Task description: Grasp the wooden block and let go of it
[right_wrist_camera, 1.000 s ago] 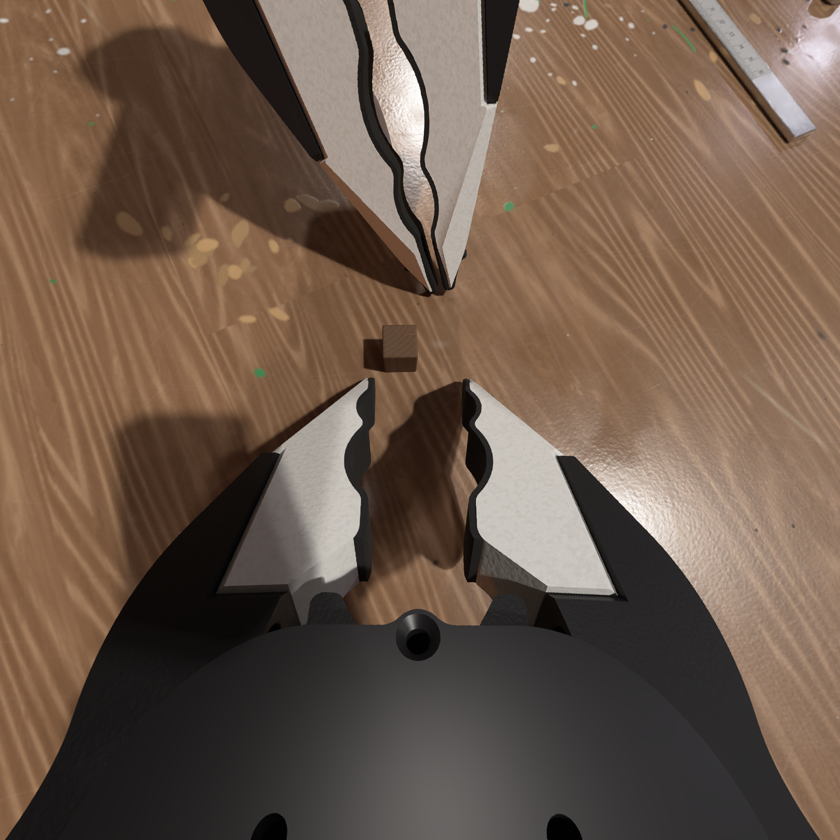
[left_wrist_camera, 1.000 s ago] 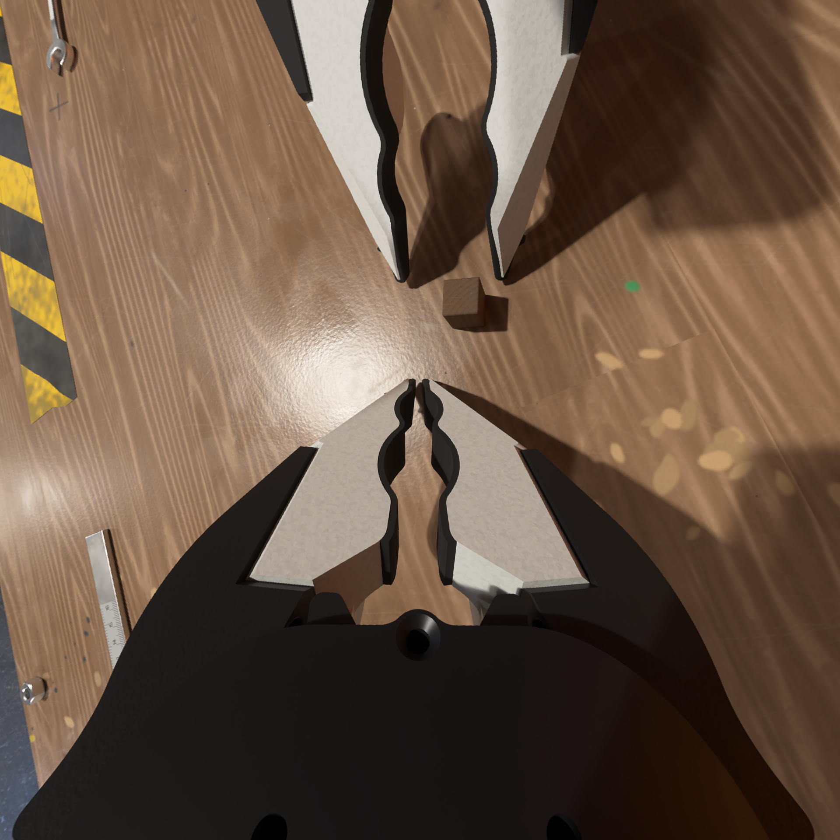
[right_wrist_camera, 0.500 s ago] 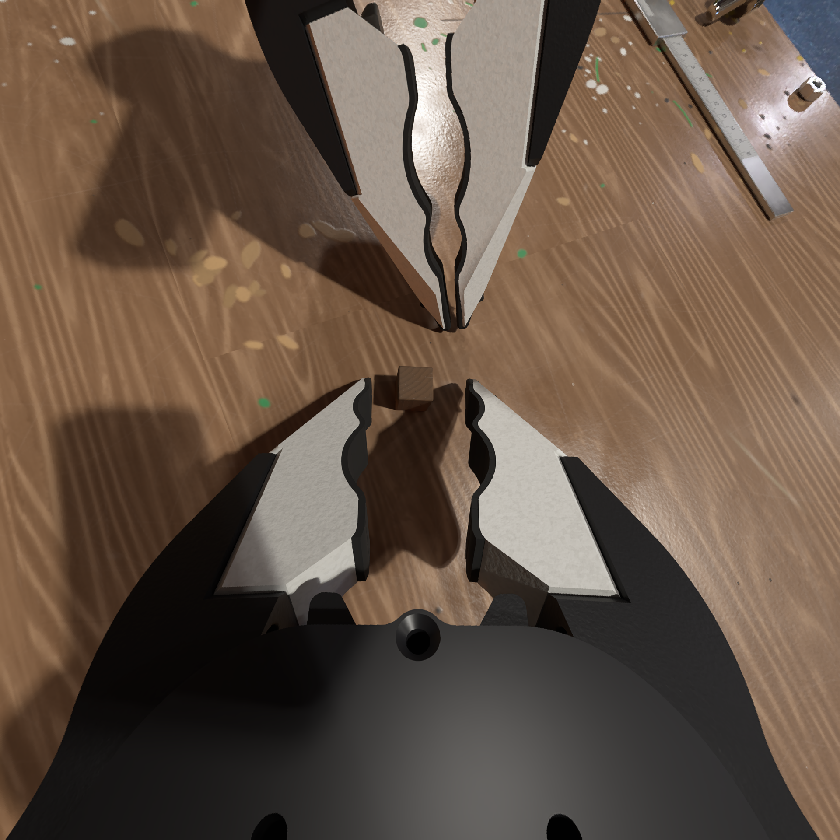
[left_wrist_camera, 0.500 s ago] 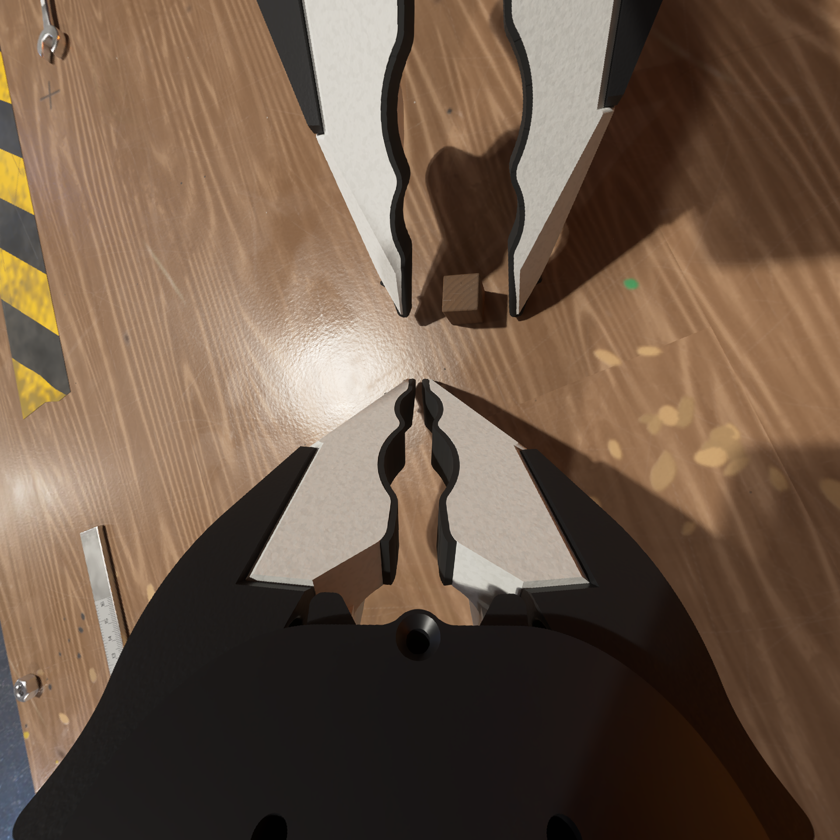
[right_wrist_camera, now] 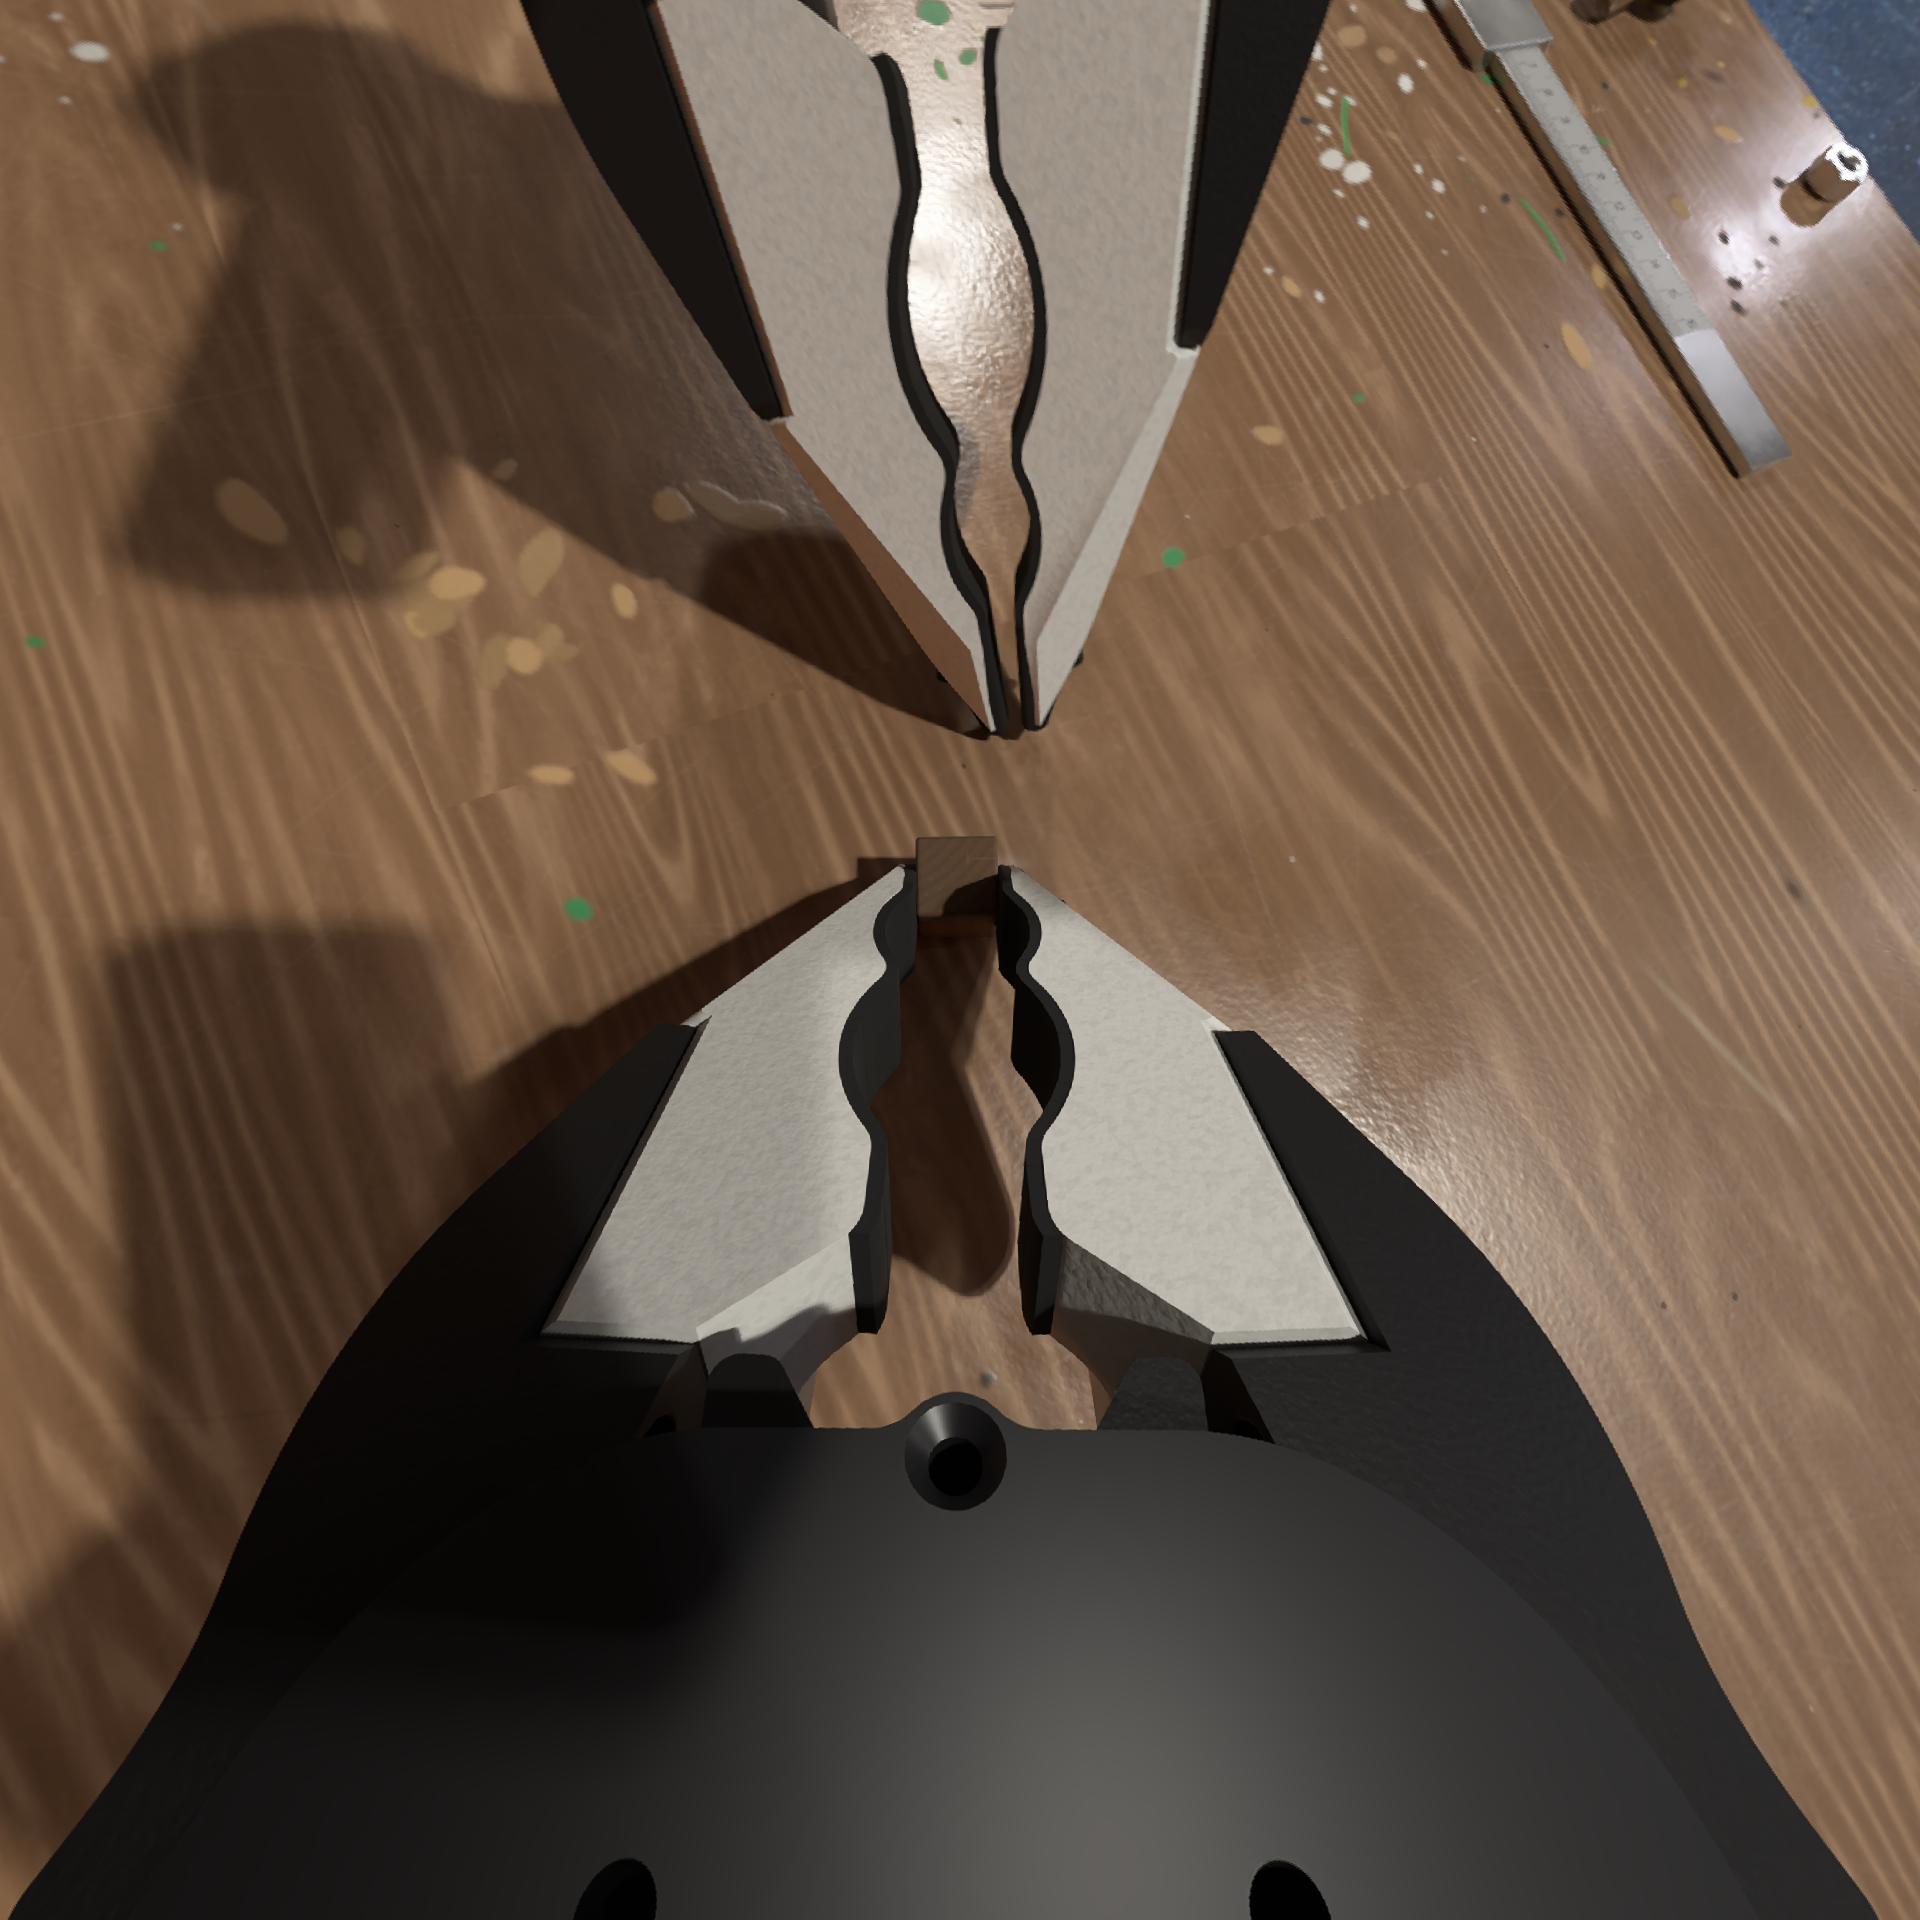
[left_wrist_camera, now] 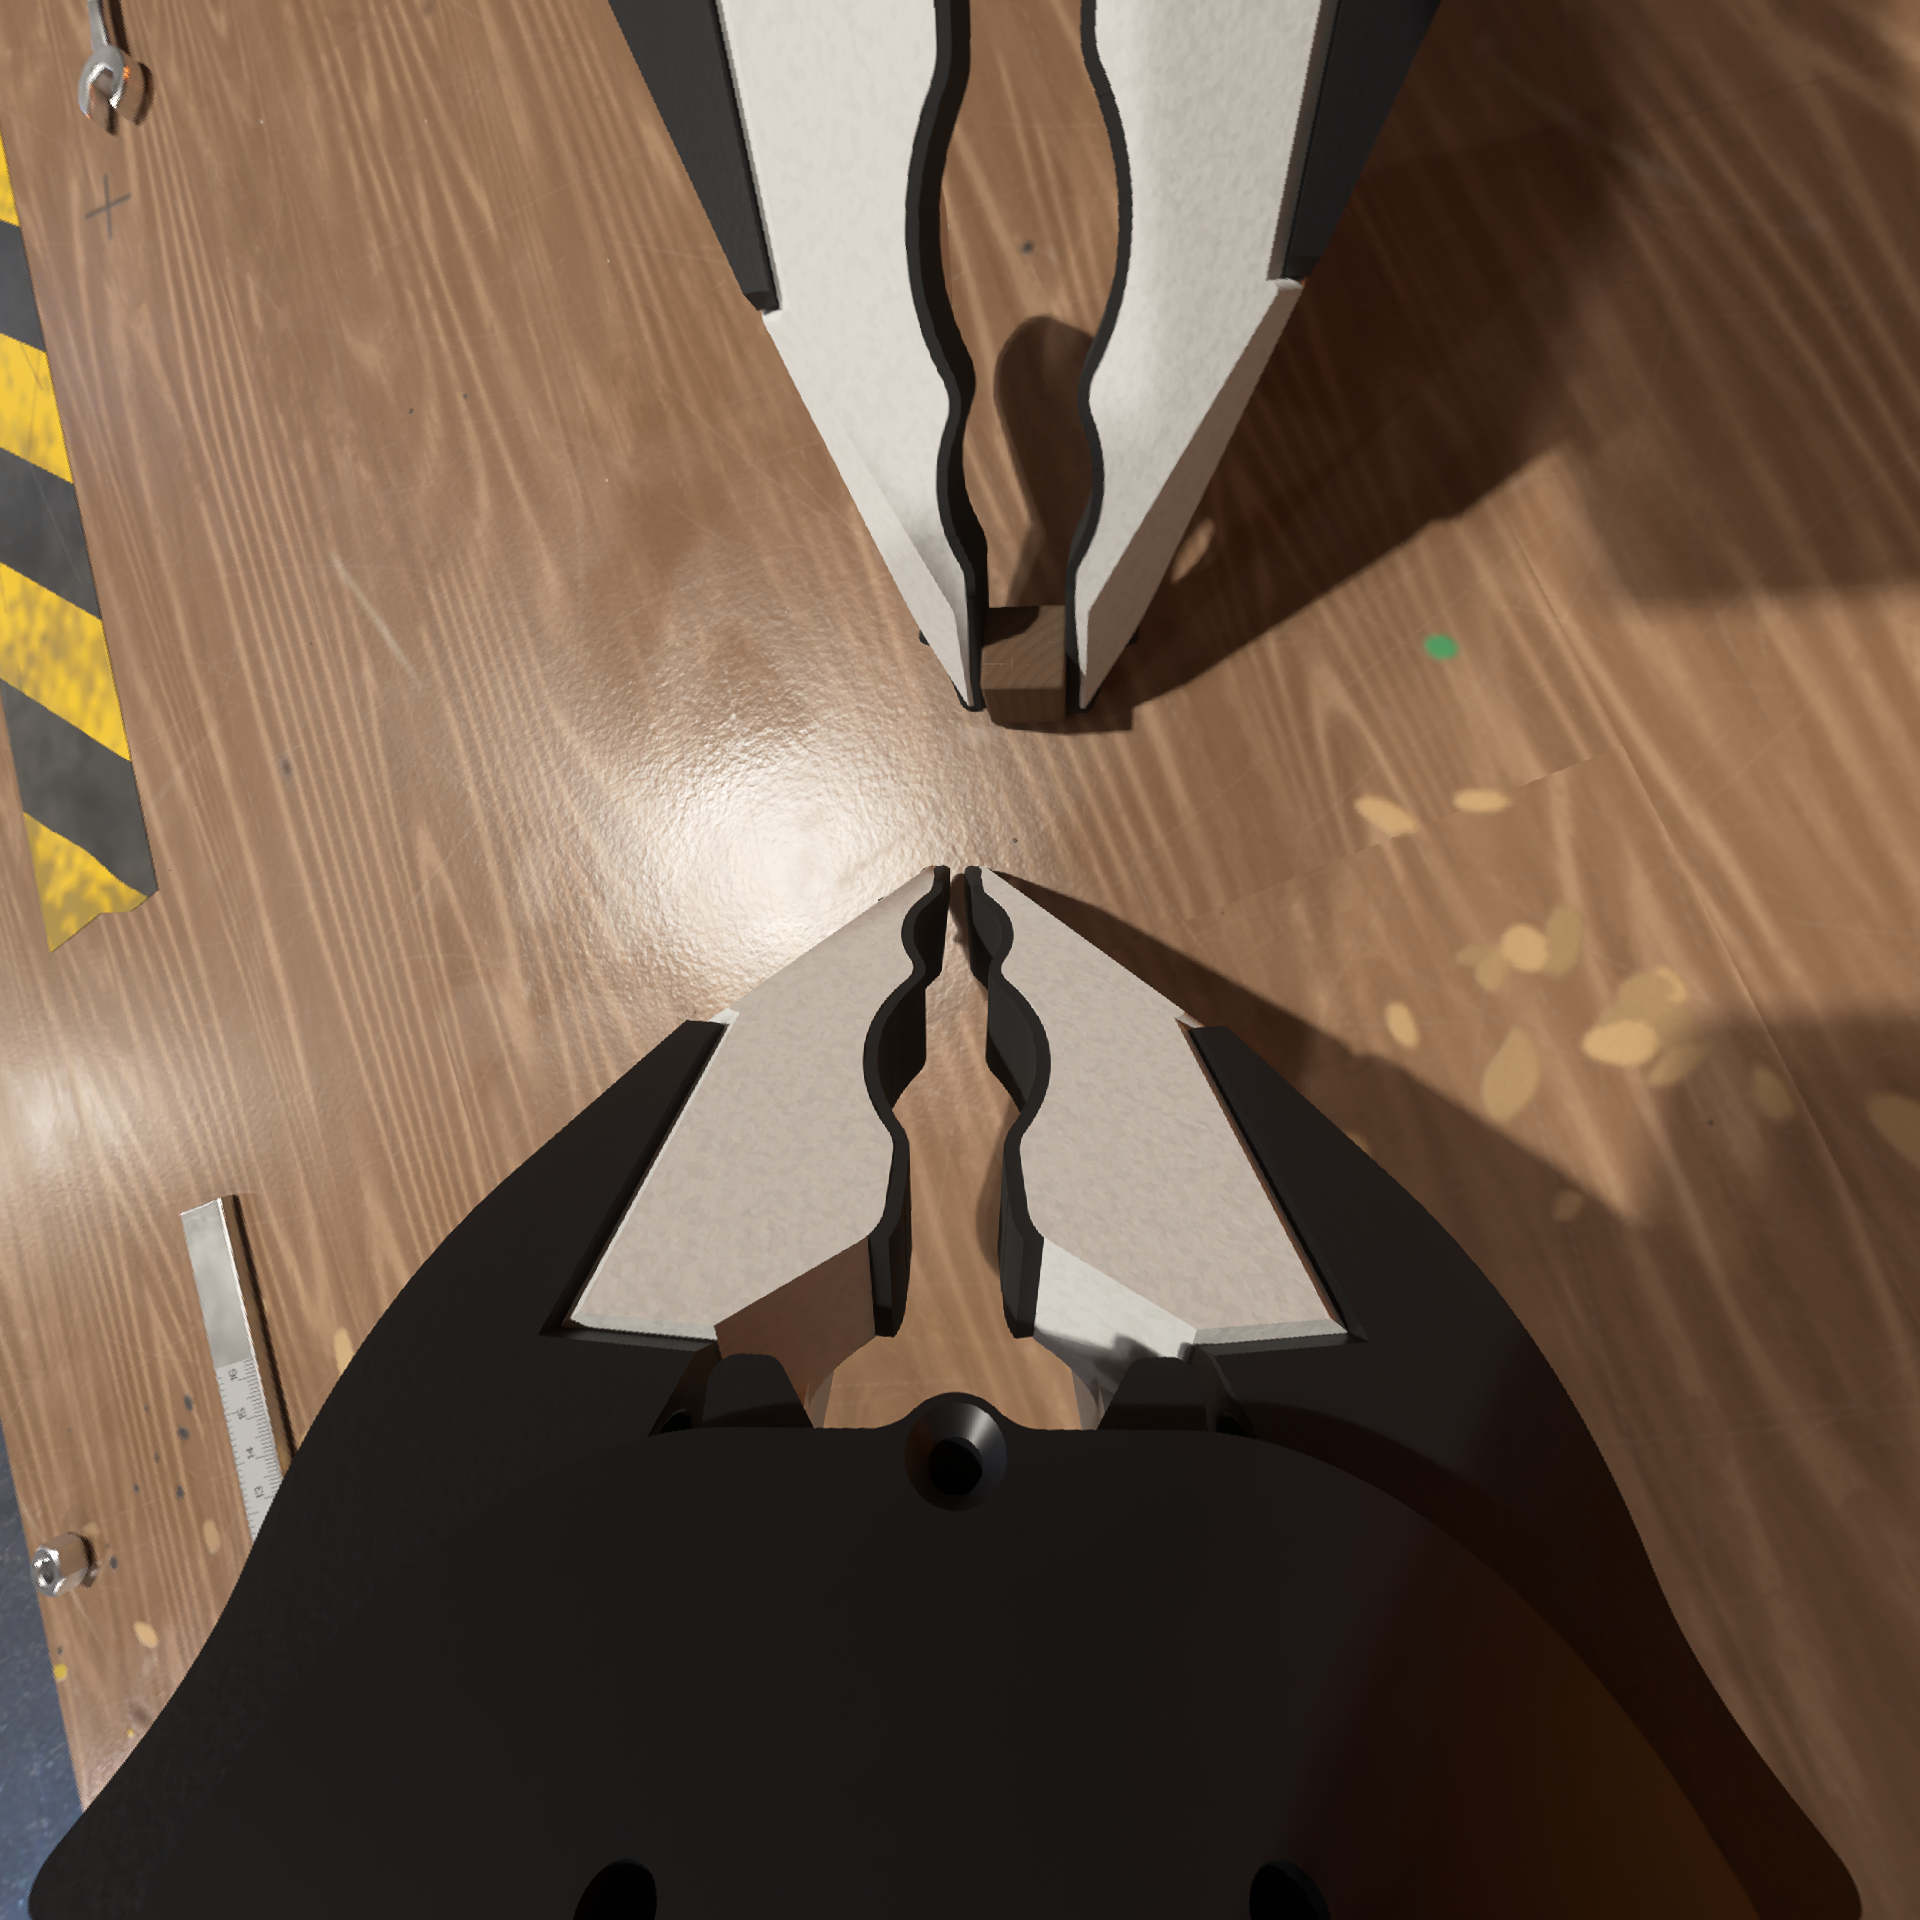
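A small wooden block (right_wrist_camera: 954, 871) rests on the wooden tabletop between the tips of my right gripper (right_wrist_camera: 956, 883). Both fingertips press its sides, so the right gripper is shut on it. The left wrist view shows the same grip from the far side: the block (left_wrist_camera: 1023, 665) sits between the right gripper's two white fingers (left_wrist_camera: 1143, 499). My left gripper (left_wrist_camera: 958, 878) is shut and empty, its tips a short way in front of the block. It shows opposite in the right wrist view (right_wrist_camera: 1006, 717).
A yellow and black striped tape (left_wrist_camera: 62, 582) runs along the left edge. A steel ruler (left_wrist_camera: 237, 1361) and a nut (left_wrist_camera: 60, 1569) lie at the lower left, a small wrench (left_wrist_camera: 109, 73) at the top left. The ruler (right_wrist_camera: 1621, 229) shows top right in the right wrist view.
My right gripper has moved forward around the block and closed its fingers onto it. The left gripper has stayed shut and nearly still.
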